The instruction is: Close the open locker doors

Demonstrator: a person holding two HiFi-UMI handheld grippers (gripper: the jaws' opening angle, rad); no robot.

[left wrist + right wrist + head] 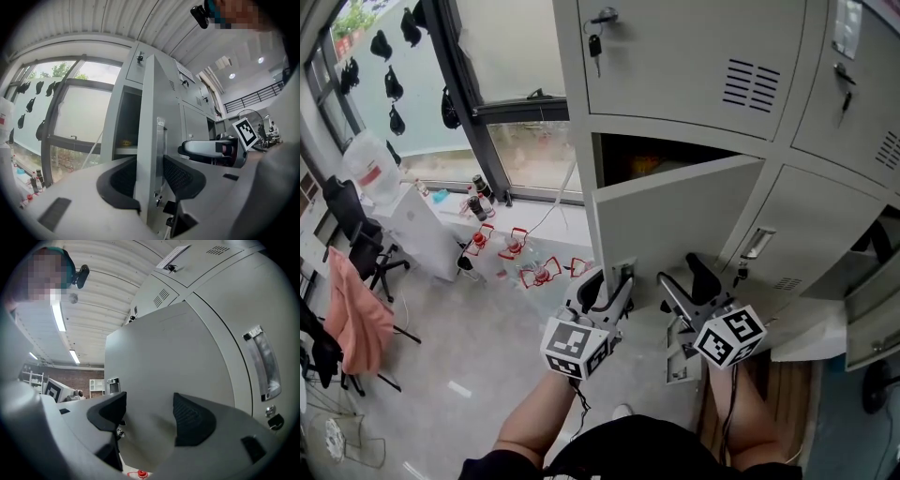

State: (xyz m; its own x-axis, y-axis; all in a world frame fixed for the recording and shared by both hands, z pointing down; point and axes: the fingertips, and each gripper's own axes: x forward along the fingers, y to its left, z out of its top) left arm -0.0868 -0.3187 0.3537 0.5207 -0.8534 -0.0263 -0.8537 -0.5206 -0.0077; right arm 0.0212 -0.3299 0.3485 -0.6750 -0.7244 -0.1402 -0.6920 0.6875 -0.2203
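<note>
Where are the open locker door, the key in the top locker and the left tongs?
open locker door (675,220): head view, middle of its grey face.
key (595,45): head view, its dark head.
left tongs (151,177): left gripper view, midway between the fingertips.

Smooth grey floor (487,361). By the window (530,150), a cluster of red items (516,246) and dark bottles (478,195) standing upright. Further left, a white box (420,225) and a black chair (358,239), close together.
</note>
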